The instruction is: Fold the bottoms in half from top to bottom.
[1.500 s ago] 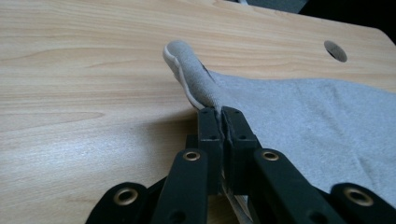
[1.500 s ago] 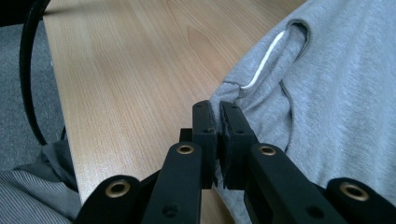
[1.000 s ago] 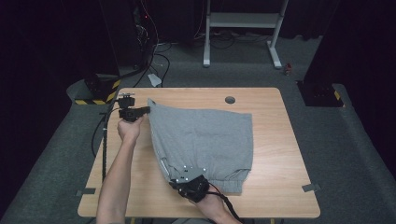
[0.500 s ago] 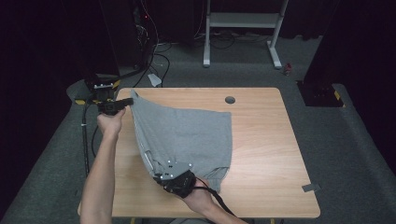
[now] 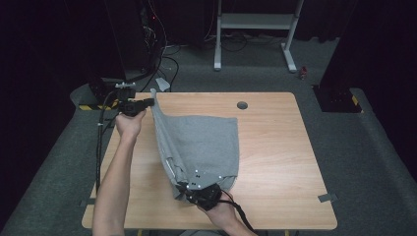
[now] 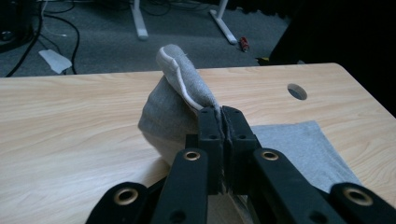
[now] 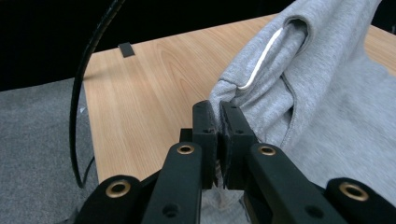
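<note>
Grey garment [image 5: 199, 147] on the tabletop [image 5: 275, 147], left edge lifted off the wood, the rest still lying flat toward the middle. Left gripper [image 5: 147, 102] at the far left corner, fingers [image 6: 209, 135] pressed together on a bunched corner with a white seam. Right gripper [image 5: 193, 192] near the front edge, fingers [image 7: 205, 126] likewise clamped on a hem fold beside a white-lined opening. Cloth stretched between the two grips as a raised ridge.

Judged step: lifting one side to fold it over or to shake the piece flat. To do it well:
- Keep both pinches firm, deep enough that the hem cannot slip out.
- Raise both ends to the same height, edge taut but not strained.
- Carry the edge across in one even sweep, both grippers level with each other.
- Lower gently, edge lined up with the opposite side, then release.
- Mind the trailing cable [image 5: 101, 147] on the left, clear of the cloth.

Possible trouble: uneven lift leaving a diagonal crease; a shallow grip letting one corner drop.

No brand, label or readable writing anywhere on the garment or tabletop. Round hole [image 5: 242, 105] near the far edge, plain.
</note>
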The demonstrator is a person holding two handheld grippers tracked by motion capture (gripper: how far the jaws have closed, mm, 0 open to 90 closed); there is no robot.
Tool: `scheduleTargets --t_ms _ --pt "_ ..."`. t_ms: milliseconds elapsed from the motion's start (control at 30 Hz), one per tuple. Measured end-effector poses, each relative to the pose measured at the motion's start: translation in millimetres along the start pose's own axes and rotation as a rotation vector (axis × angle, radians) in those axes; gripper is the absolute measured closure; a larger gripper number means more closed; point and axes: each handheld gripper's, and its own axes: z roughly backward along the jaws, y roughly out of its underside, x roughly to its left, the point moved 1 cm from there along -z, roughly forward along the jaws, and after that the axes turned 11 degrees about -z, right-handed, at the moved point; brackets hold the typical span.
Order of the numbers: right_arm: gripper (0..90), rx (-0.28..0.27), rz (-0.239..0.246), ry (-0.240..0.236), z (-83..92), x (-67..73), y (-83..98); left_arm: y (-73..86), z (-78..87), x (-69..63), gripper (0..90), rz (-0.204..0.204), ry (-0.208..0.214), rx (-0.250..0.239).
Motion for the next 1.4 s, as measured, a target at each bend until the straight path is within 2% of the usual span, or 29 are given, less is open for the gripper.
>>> scheduleTargets --t_ms 300,367,467,767,867,1100,1200,1400 --pt "86.2 -0.025 -0.032 0.035 15.9 -10.3 15.6 -16.1 -19.0 -28.2 87.1 -0.042 0.050 -0.017" --pt "86.2 -0.033 -0.039 0.041 18.2 -13.0 18.5 -16.7 -22.7 -31.8 87.1 -0.030 0.065 -0.023" --pt "86.2 -0.033 -0.047 0.048 21.0 -14.4 21.7 -16.7 -26.9 -35.7 87.1 -0.035 0.073 -0.018" --pt "86.2 -0.052 -0.070 0.077 33.6 -18.3 28.8 -26.4 -40.8 -54.6 87.1 -0.087 0.095 -0.015" --pt "86.2 -0.060 -0.076 0.087 37.1 -19.8 30.2 -29.1 -47.2 -63.4 87.1 -0.073 0.115 -0.045" --pt "86.2 -0.073 -0.090 0.104 46.5 -23.3 34.8 -34.5 -55.4 -76.1 87.2 -0.094 0.131 -0.040" --pt "86.2 -0.070 -0.094 0.116 50.4 -25.2 38.8 -37.4 -60.2 -84.8 87.2 -0.120 0.145 -0.037" --pt "86.2 -0.073 -0.107 0.131 54.7 -28.8 44.7 -37.0 -67.5 -92.8 87.1 -0.123 0.153 -0.034"
